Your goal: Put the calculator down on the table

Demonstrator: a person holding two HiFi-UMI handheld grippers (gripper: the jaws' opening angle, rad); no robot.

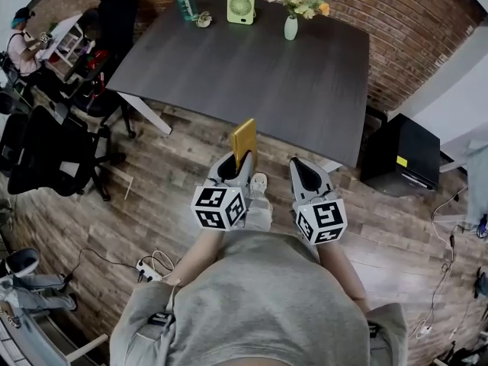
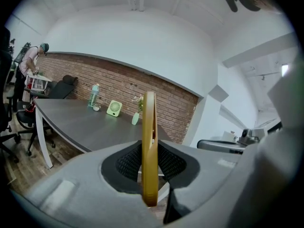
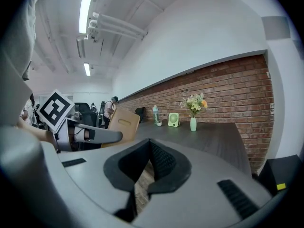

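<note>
The calculator is showing a smooth, matt yellow shell that is looking like plastic. The left gripper and right gripper are showing matt grey plastic bodies, their pads black and ribbed. The surface at upper middle is looking dark, smooth, matt. Around it, the floor is showing worn wood planks, and the wall along the top is showing rough brick.
</note>
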